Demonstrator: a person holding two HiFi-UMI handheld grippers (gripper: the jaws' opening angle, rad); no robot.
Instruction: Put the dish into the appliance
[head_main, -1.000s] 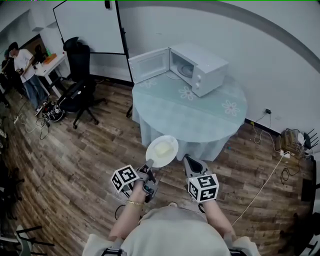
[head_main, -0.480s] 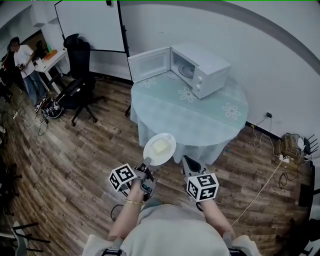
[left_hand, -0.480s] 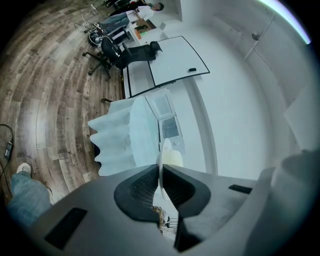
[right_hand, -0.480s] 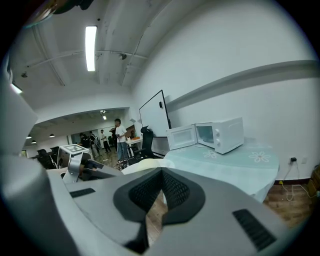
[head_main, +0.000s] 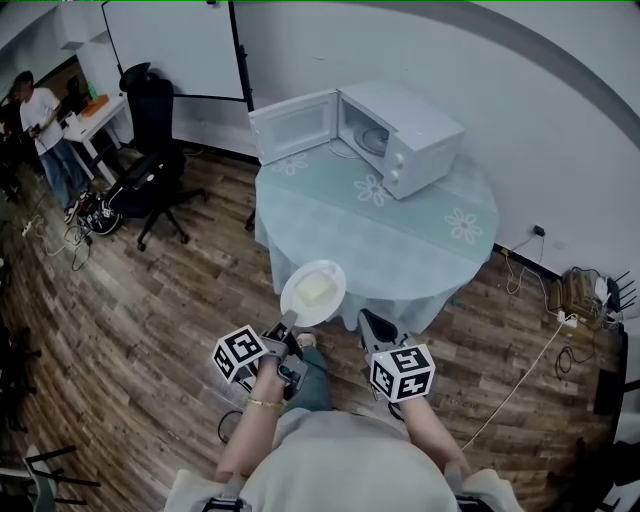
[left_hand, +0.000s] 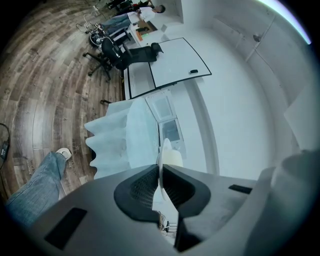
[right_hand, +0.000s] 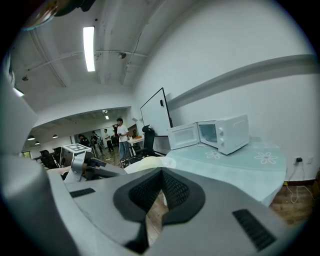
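Here's the left gripper (head_main: 290, 322), clamped hard on the near rim of the dish (head_main: 313, 291). In the left gripper view the pads pinch that rim edge-on, with no daylight between pad and plate. The dish rides roughly flat and up in the air, out ahead of the person, right by the near edge of the round, cloth-covered surface (head_main: 400, 245). A pale yellow piece of food (head_main: 316, 289) sits in the middle of it.

The right gripper (head_main: 370, 326) hangs alongside, just right of the dish, with its jaws together and nothing between them. It looks like a spare hand for now.

Now the geometry that matters. The microwave (head_main: 405, 135) stands at the far side of the surface, well apart from the dish, ahead and off to the right. Its door (head_main: 293, 125) is swung wide to the left, and the open cavity (head_main: 365, 135) faces back toward the near-left, more or less toward the dish.

So the carry looks to be forward and a touch right, across the whole surface, with the free rim going in first. The left gripper has the dish and sits on the door side, so I'd expect it to thread between door and cavity while holding the plate level so the food doesn't slide.
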